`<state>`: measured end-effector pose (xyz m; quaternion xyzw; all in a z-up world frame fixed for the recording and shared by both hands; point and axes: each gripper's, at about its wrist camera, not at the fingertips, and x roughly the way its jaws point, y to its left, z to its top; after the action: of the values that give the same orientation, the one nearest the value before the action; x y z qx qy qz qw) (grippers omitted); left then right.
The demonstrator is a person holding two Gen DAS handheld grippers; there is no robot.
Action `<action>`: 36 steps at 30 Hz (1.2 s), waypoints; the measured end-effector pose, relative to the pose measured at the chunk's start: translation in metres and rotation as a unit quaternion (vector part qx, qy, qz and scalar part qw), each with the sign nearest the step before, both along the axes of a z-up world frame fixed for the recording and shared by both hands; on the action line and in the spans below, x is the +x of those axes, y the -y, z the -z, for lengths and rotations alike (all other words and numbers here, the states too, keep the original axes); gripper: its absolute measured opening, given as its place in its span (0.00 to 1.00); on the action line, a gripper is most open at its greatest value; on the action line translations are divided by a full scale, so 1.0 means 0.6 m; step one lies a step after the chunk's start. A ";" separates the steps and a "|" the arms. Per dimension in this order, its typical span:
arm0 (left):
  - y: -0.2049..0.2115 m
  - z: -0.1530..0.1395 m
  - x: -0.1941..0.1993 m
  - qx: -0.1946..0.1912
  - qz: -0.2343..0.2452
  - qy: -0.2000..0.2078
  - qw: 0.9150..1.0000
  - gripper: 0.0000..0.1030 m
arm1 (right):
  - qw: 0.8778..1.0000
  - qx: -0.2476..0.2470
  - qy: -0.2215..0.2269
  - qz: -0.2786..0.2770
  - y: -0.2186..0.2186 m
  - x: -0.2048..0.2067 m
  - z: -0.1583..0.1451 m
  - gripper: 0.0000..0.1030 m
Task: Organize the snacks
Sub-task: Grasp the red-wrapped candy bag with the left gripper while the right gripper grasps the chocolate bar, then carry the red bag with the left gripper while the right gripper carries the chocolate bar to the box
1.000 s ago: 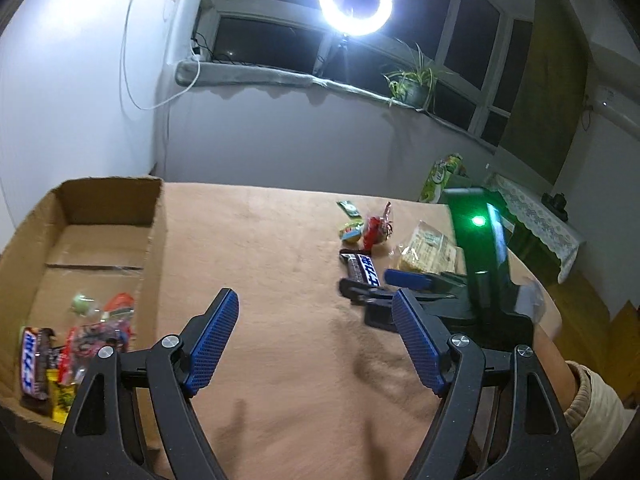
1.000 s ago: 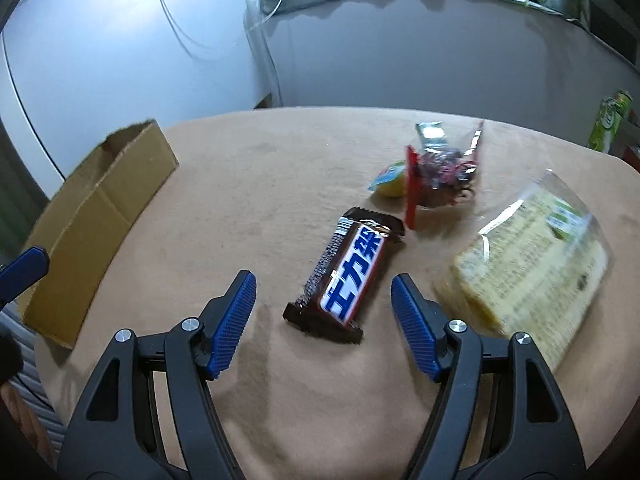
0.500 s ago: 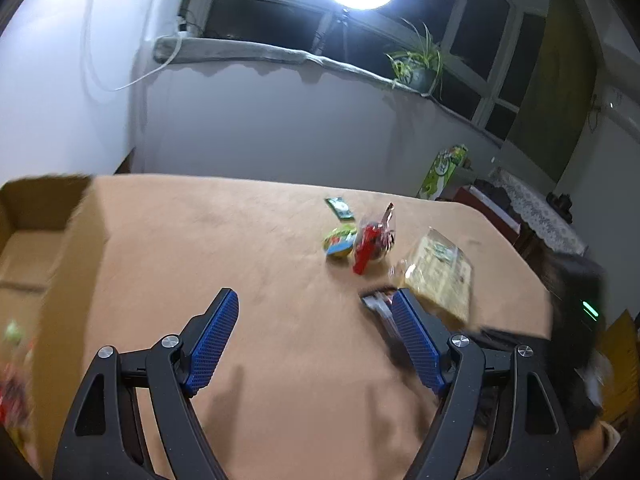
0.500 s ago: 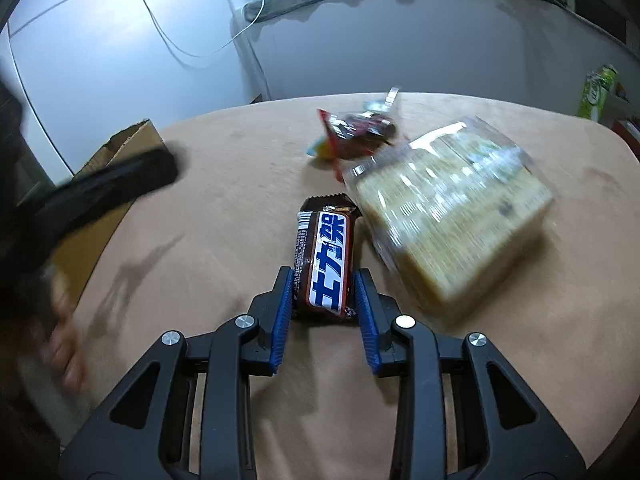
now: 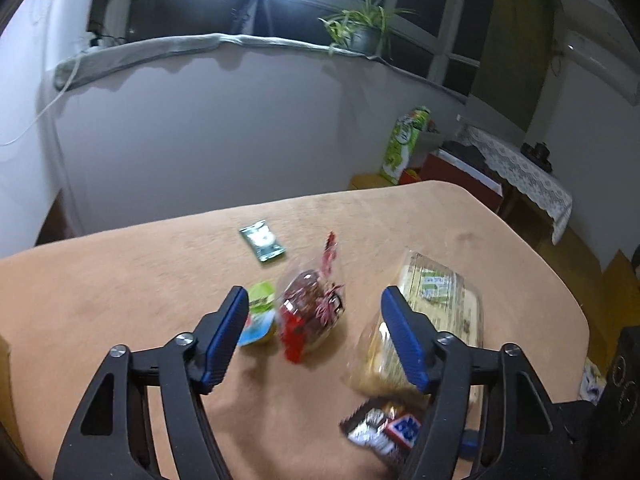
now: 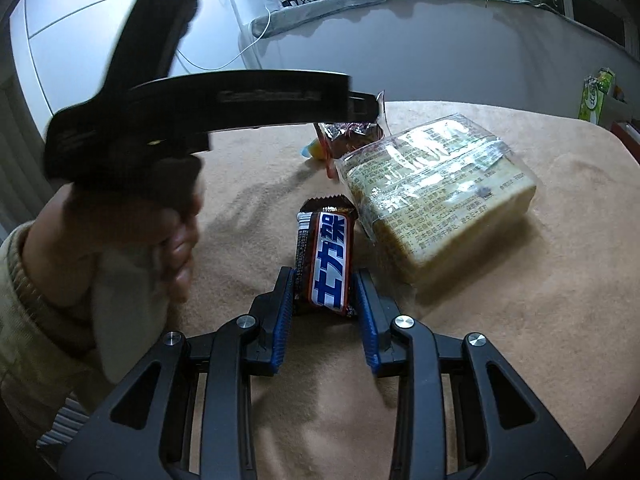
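Snacks lay on the tan table (image 5: 120,292) in front of me. My right gripper (image 6: 324,304) was clamped on the chocolate bar (image 6: 326,256), with a blue pad pressed on each long side of its near end. The bar pointed straight away from that gripper, and I could not tell if it was lifted or lying on the table. Just past it and a bit to the right sat the clear bag of crackers (image 6: 436,192), very close to the bar. My left gripper (image 5: 316,332) had its jaws apart and gripped nothing, though they had just been closing a little. Between its fingers, a bit ahead, was the red candy bag (image 5: 310,312), a blurry shape that neither pad touched. The small yellow and blue cup (image 5: 260,316) lay just inside the left finger, partly hidden by it. The cracker bag sat behind the right finger. Farther ahead, well apart from the rest, was the little green packet (image 5: 263,240). My left hand (image 6: 132,224) and its sleeve (image 6: 36,320) showed in the right camera, holding the left gripper high above the table.
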<state>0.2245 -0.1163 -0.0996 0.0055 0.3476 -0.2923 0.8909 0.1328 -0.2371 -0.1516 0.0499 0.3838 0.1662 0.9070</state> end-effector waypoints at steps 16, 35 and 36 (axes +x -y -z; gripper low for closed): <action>0.024 0.010 0.020 0.024 0.034 -0.025 0.999 0.28 | 1.000 0.007 0.017 0.008 0.028 -0.041 -0.016 0.28; -0.179 -0.087 -0.216 -0.049 -0.075 0.051 0.995 0.28 | 0.998 0.011 0.057 0.024 0.024 -0.116 -0.075 0.23; -0.184 -0.092 -0.222 -0.049 -0.076 0.053 0.994 0.28 | 0.998 0.003 0.055 0.022 0.024 -0.122 -0.077 0.23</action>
<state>0.0912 -0.0056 -0.0446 -0.0491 0.2841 -0.2397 0.9271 0.0596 -0.2514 -0.1054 0.0517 0.3313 0.1497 0.9301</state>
